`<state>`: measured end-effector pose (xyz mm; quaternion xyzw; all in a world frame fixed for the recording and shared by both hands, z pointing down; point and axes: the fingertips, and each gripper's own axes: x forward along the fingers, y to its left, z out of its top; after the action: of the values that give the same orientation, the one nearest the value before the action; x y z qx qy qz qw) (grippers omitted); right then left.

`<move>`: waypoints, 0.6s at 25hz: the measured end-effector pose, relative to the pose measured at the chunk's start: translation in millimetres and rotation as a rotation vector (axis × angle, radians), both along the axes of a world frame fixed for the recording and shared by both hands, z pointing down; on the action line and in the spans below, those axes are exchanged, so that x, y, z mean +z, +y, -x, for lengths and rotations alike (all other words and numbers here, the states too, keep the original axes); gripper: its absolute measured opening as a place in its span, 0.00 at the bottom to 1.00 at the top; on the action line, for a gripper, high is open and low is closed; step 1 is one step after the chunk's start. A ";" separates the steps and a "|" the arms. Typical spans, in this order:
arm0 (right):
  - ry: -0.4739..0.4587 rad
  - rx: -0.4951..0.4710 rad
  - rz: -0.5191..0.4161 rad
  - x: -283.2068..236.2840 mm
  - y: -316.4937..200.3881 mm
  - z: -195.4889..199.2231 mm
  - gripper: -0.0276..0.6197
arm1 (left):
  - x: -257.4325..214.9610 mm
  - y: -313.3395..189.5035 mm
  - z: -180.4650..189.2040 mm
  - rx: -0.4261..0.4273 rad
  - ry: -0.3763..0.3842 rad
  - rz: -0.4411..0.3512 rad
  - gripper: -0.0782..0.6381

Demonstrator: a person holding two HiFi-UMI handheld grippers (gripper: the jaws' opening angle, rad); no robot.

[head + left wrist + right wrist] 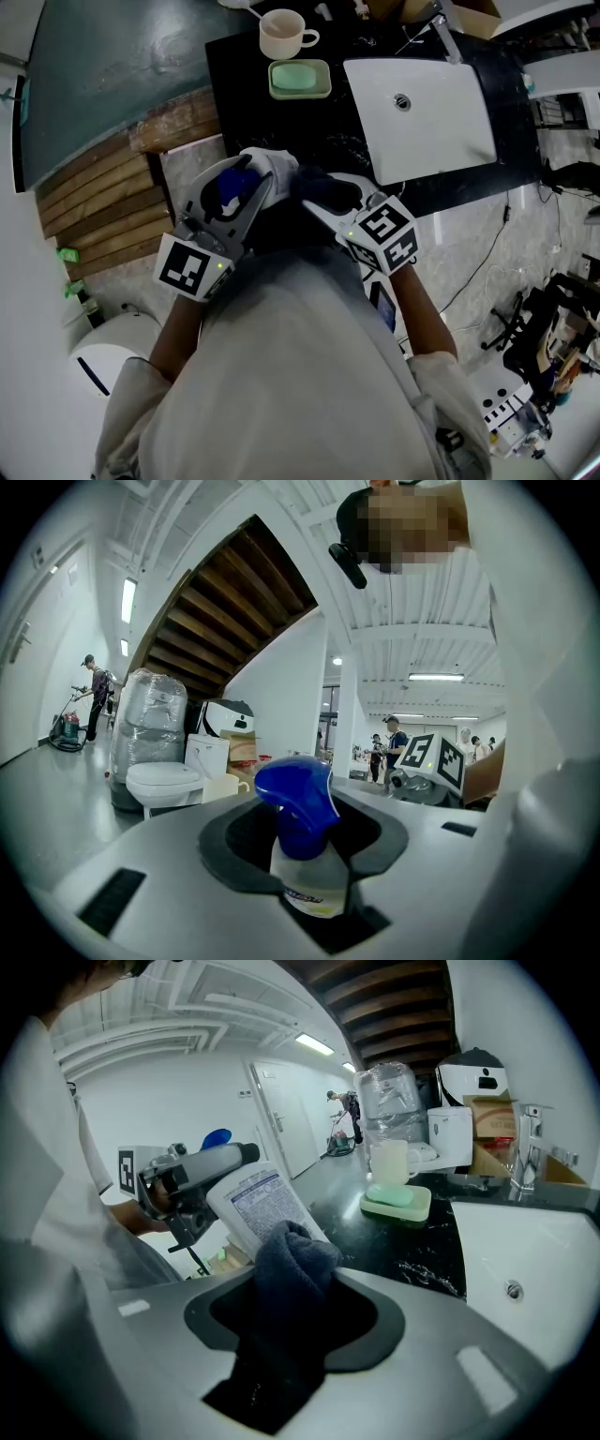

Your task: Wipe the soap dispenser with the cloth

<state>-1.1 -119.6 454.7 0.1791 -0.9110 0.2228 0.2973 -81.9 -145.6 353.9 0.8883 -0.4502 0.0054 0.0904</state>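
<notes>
Two tight grips: left jaws on soap dispenser (300,808), right jaws on cloth (286,1279); cup (284,34), sink (441,122) beyond.

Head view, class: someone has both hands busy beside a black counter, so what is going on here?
A person holds a gripper in each hand. The left gripper is shut on the soap dispenser, held close to the person's body. The right gripper is shut on a dark cloth, which seems to press against the dispenser's label side. On the black counter beyond, a cup, a soap dish and a white sink sit untouched.
</notes>
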 end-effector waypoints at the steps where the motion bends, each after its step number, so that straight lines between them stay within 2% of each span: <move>1: -0.002 -0.004 -0.001 -2.0 1.0 1.6 0.31 | 0.2 0.1 0.1 0.000 0.000 0.000 0.30; 10: -0.010 -0.026 -0.011 -9.5 4.7 6.0 0.31 | 4.2 3.7 -2.3 0.023 -0.013 0.026 0.30; 15: -0.030 -0.037 -0.007 -18.4 6.7 12.0 0.31 | 0.7 0.2 0.1 0.004 -0.004 0.003 0.30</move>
<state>-13.1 -112.9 436.3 0.1600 -0.9193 0.2166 0.2871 -82.0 -145.4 354.6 0.8890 -0.4486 0.0079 0.0910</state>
